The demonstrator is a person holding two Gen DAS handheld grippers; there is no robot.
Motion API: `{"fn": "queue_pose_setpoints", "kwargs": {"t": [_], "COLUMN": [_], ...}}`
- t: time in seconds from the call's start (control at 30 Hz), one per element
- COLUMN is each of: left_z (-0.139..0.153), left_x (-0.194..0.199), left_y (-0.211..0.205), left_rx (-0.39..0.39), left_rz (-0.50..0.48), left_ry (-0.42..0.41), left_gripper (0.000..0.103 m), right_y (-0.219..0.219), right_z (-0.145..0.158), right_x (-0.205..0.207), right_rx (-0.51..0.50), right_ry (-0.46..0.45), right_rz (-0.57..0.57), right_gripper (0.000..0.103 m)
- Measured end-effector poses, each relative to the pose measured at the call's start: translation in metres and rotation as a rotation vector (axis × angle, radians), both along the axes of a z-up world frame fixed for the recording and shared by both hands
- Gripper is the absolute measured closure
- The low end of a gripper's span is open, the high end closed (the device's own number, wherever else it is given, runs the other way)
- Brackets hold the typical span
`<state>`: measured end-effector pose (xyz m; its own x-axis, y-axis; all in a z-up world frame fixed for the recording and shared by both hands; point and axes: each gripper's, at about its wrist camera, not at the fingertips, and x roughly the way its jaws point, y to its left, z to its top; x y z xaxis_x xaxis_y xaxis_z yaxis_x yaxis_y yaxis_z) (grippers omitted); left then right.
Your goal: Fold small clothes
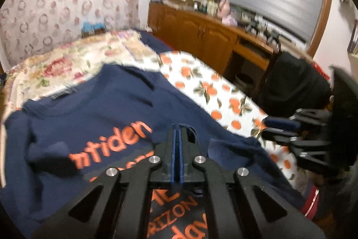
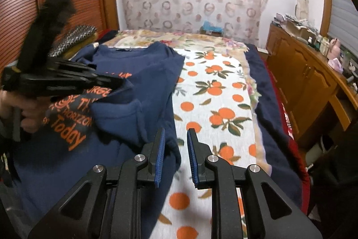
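A navy T-shirt with orange lettering (image 1: 94, 127) lies on the bed, partly folded; in the right wrist view (image 2: 125, 91) a sleeve is folded over its front. My left gripper (image 1: 178, 127) is shut over the shirt's front, and a fold of navy cloth sits at its tips; it also shows in the right wrist view (image 2: 122, 82), its tips at a raised fold of the shirt. My right gripper (image 2: 176, 133) is open and empty at the shirt's right edge, over the orange-print cloth; it shows in the left wrist view (image 1: 266, 125).
An orange-print cloth (image 2: 214, 100) covers the bed, with a floral cover (image 1: 67, 64) at the far end and a navy blanket (image 2: 268, 104) along the right edge. A wooden cabinet (image 2: 302, 82) with clutter stands right of the bed. A black chair (image 1: 295, 86) stands beside it.
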<state>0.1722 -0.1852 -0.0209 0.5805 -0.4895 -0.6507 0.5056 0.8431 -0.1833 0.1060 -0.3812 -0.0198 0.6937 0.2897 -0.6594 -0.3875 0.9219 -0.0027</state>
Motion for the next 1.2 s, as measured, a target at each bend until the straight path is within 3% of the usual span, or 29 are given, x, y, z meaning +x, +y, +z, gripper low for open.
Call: {"fn": "queue_pose_setpoints", "kwargs": {"t": [0.1,0.27,0.47,0.77,0.8,0.93,1.03,1.2], "left_z": [0.018,0.025,0.007,-0.017,-0.017,-0.018,-0.017,-0.017], "left_x": [-0.008,-0.012,-0.008,-0.023,-0.026,-0.036,-0.042,-0.046], "left_y": [0.024,0.055,0.089,0.100,0.103,0.119,0.132,0.151], "left_rx": [-0.034,-0.016,0.027,0.094,0.104,0.093,0.094,0.094], "left_rz": [0.030,0.092,0.178,0.169,0.174,0.183,0.199,0.241], "left_ry": [-0.039,-0.064,-0.051,-0.022,-0.028,-0.030,-0.038,-0.039], "left_gripper": [0.103,0.103,0.103,0.102,0.099,0.065,0.046,0.045], "right_y": [0.006,0.024,0.042,0.068,0.071,0.087,0.095,0.100], "right_z": [0.002,0.003,0.000,-0.007,-0.007,-0.012,-0.018,-0.021], "right_x": [0.008,0.022,0.031,0.048,0.048,0.049,0.051,0.050], "right_rx": [0.016,0.023,0.026,0.052,0.053,0.052,0.036,0.037], "right_ry": [-0.007,-0.010,0.012,0.061,0.065,0.094,0.123,0.144], "right_rz": [0.008,0.029,0.072,0.137,0.146,0.188,0.204,0.222], "right_gripper": [0.085,0.085,0.084,0.084,0.084,0.084,0.084,0.084]}}
